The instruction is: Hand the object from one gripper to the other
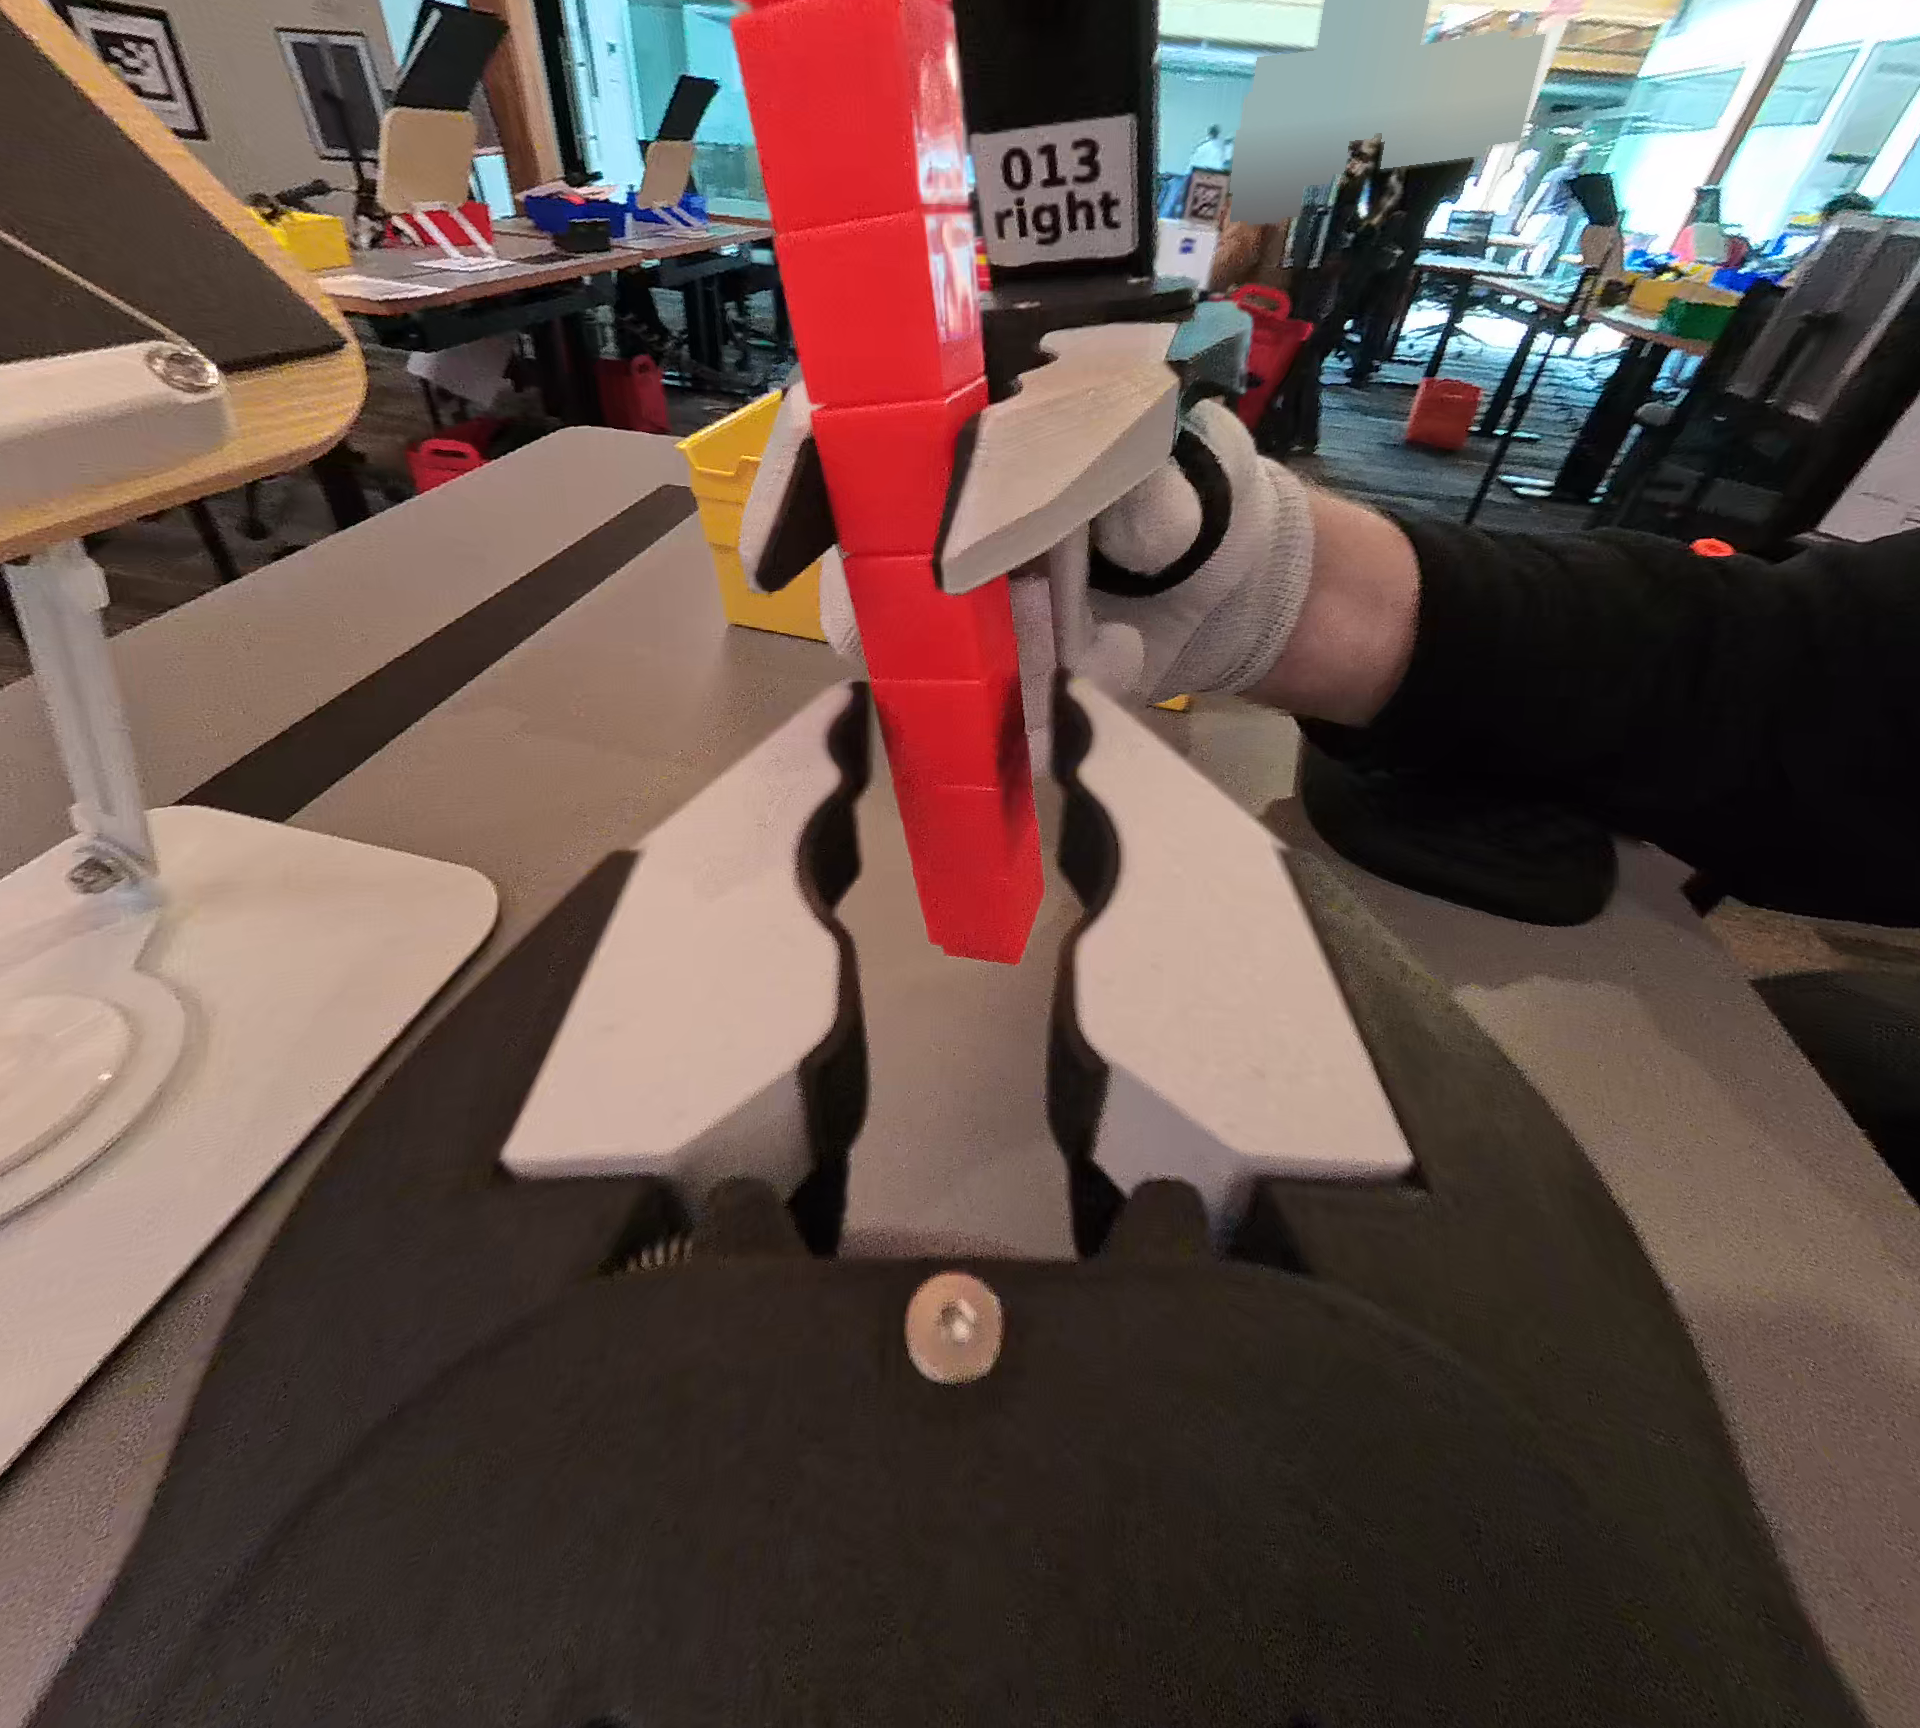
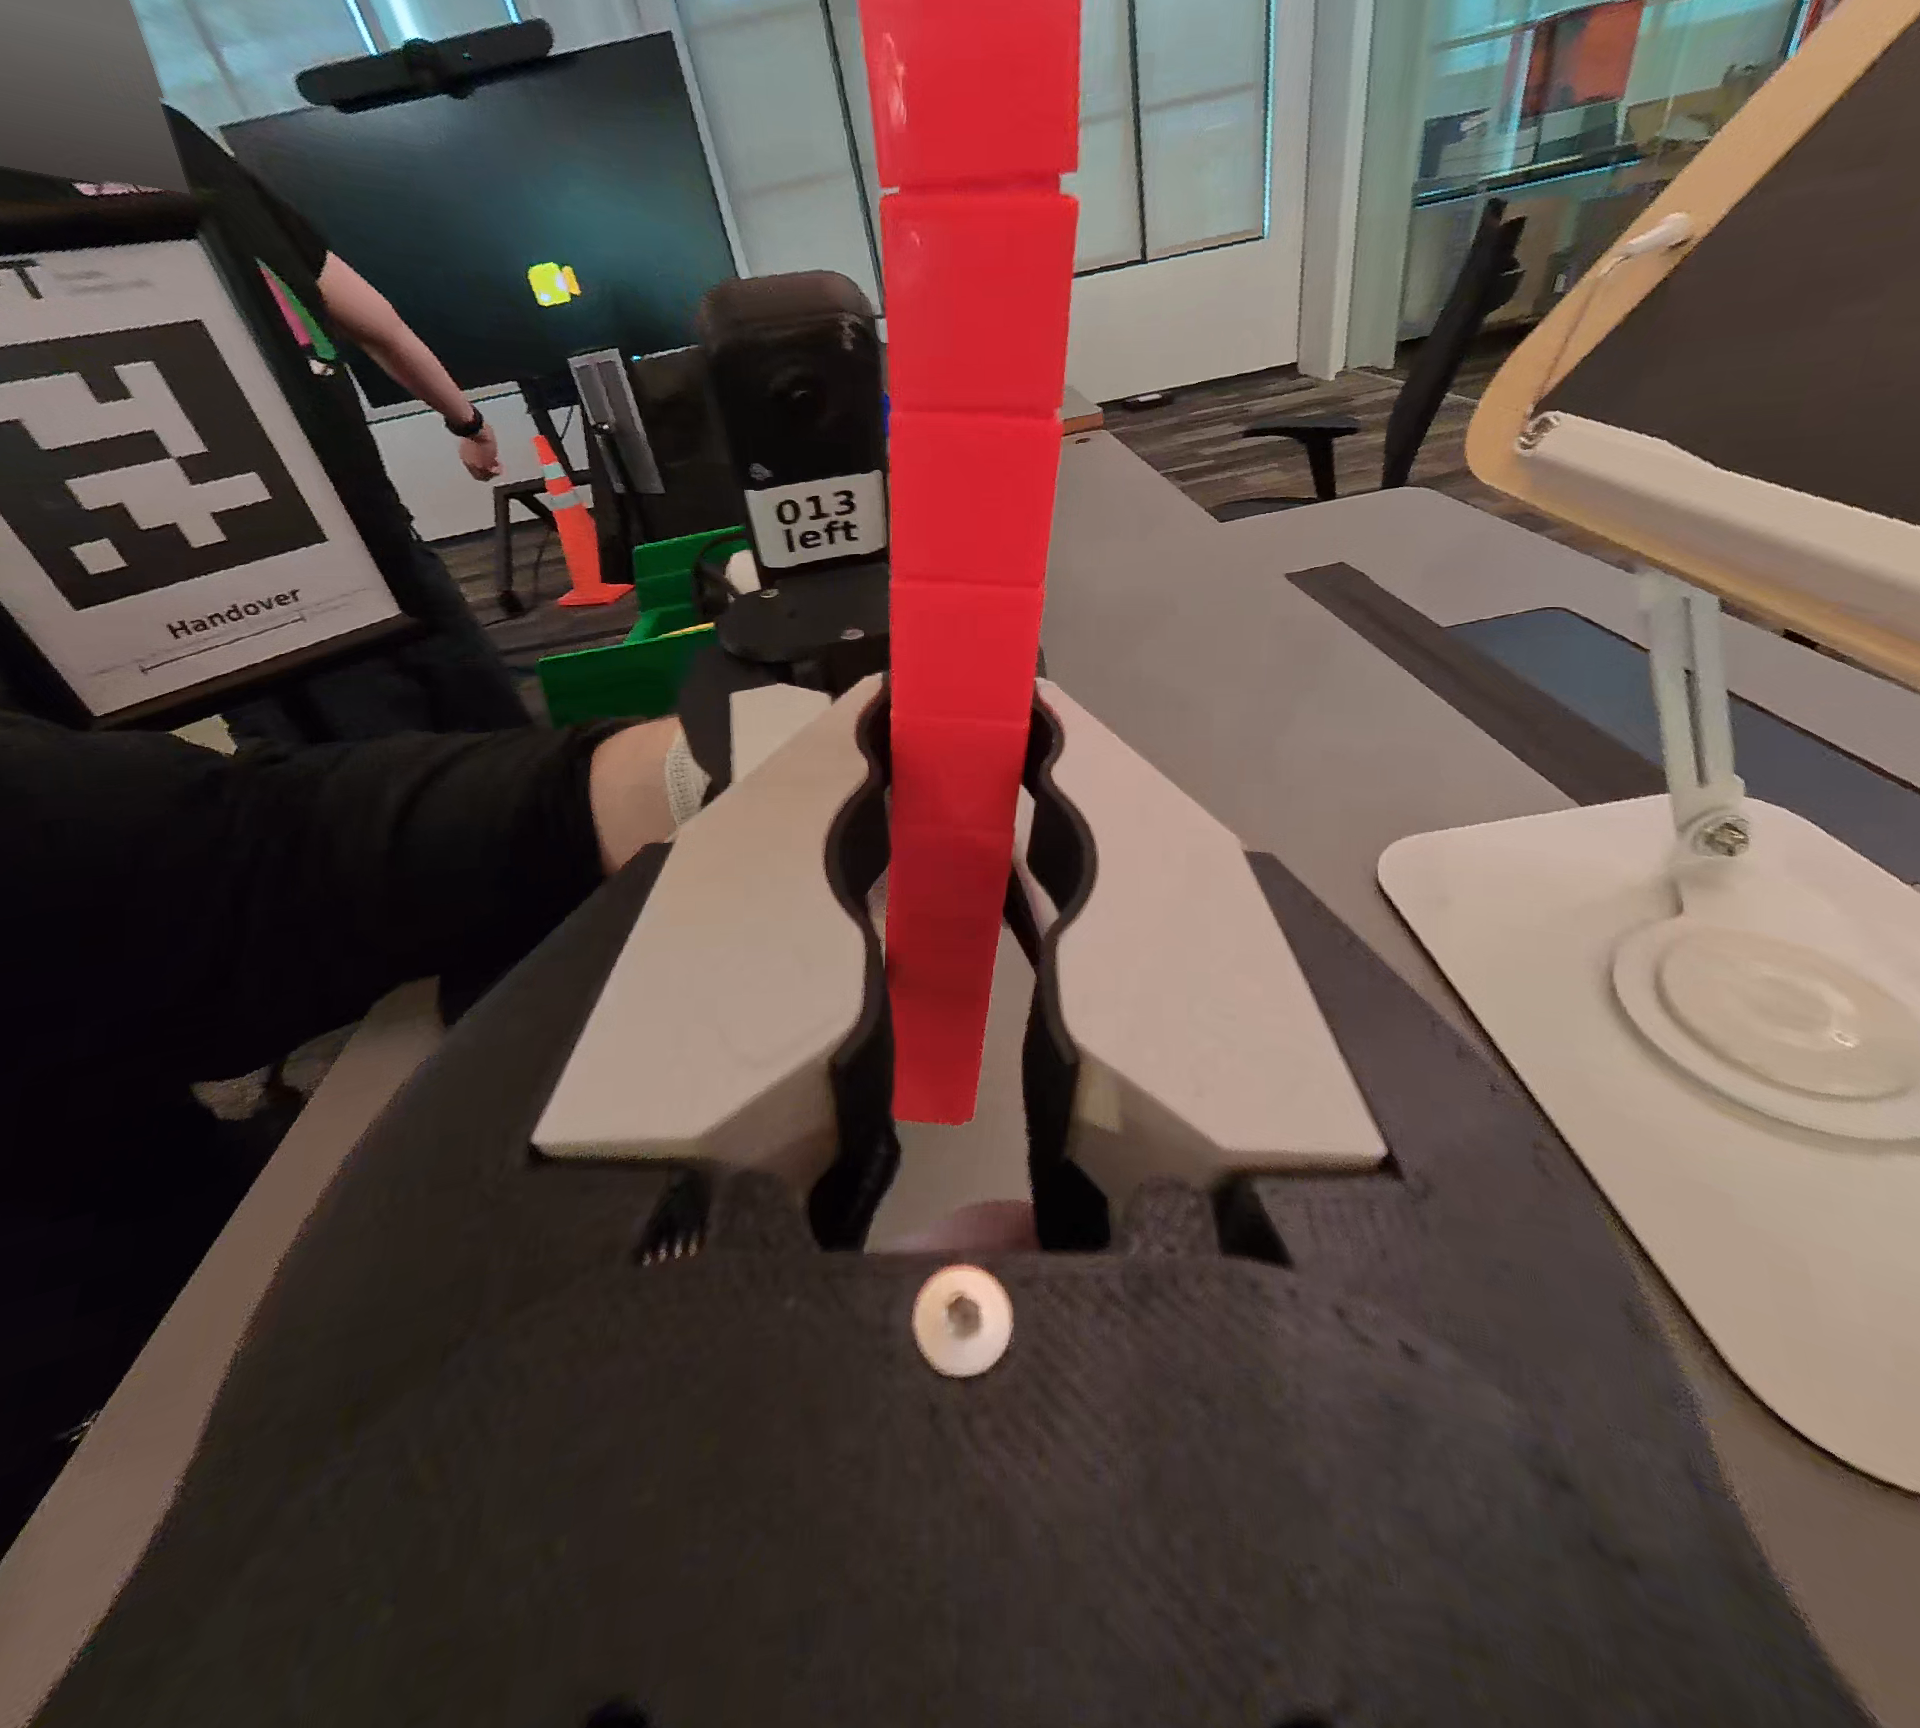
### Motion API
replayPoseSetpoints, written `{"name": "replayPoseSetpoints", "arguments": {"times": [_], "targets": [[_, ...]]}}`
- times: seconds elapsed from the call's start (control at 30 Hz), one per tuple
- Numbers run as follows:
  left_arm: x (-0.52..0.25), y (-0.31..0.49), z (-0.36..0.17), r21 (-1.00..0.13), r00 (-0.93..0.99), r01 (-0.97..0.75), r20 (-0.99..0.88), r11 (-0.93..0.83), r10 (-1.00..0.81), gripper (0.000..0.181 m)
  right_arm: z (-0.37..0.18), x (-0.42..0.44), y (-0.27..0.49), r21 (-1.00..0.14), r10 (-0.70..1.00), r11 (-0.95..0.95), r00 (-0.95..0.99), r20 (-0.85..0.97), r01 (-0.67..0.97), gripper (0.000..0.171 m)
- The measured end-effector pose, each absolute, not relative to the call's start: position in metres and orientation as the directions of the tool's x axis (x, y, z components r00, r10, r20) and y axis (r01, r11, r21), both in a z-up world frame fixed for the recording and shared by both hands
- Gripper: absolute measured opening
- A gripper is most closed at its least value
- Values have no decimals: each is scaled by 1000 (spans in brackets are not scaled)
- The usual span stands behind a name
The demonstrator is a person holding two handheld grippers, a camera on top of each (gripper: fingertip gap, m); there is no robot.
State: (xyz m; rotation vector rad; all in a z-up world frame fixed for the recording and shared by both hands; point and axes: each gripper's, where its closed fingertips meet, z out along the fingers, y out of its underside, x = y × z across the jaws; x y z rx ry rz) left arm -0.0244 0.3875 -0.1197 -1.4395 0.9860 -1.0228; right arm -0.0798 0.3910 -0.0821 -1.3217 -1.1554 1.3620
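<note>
A tall stack of red blocks (image 1: pixel 862 120) stands almost upright in the air between both grippers; it also shows in the right wrist view (image 2: pixel 971 307). My right gripper (image 2: pixel 956 702) is shut on the stack's lower part, pads pressed on both sides. In the left wrist view it (image 1: pixel 862 572) clamps the stack from behind, held by a white-gloved hand (image 1: pixel 1226 577). My left gripper (image 1: pixel 961 702) is open around the stack's bottom end, with a gap on each side. In the right wrist view only the left gripper's camera body (image 2: pixel 800 431) shows; its fingers are hidden.
A white stand with a tilted wood-edged board (image 1: pixel 156 390) sits on the grey table (image 1: pixel 468 639) at the left, and at the right in the right wrist view (image 2: pixel 1683 951). A yellow bin (image 1: pixel 748 515), a green bin (image 2: pixel 623 660) and a framed marker sign (image 2: pixel 156 473) lie beyond. About 6 cm separates my left fingertips from my right.
</note>
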Motion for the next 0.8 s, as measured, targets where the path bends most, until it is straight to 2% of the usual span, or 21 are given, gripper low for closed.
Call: {"name": "replayPoseSetpoints", "arguments": {"times": [0.03,0.17,0.2,0.23,0.3,0.37,0.47,0.53,0.73,0.8], "targets": [[-25,387,-119,-994,283,-33,88,-101,-955,26,-81,-80,389,-985,984,-170,-43,-171,8,20],[-27,385,-115,-991,261,-6,126,-132,-957,23,-75,-81,390,-989,990,-143,-15,-143,-21,21],[-29,386,-112,-990,263,3,135,-139,-955,23,-72,-80,395,-991,991,-127,26,-128,-43,28],[-31,386,-108,-988,255,26,153,-152,-955,22,-70,-79,401,-993,991,-105,76,-109,-50,44],[-37,387,-101,-982,251,68,190,-178,-949,20,-71,-75,415,-999,976,40,212,41,7,62],[-43,393,-98,-972,263,96,233,-215,-936,20,-69,-71,418,-973,929,214,291,230,86,57],[-47,399,-100,-962,281,102,272,-253,-921,20,-69,-69,421,-899,827,392,355,437,194,63],[-49,403,-104,-956,302,96,293,-277,-907,20,-74,-70,427,-918,843,339,368,393,204,63],[-66,413,-99,-958,359,119,285,-260,-889,20,-80,-57,444,-999,948,39,314,46,28,70],[-76,417,-96,-962,386,125,274,-244,-881,20,-81,-48,457,-1000,939,6,345,9,10,77]]}}
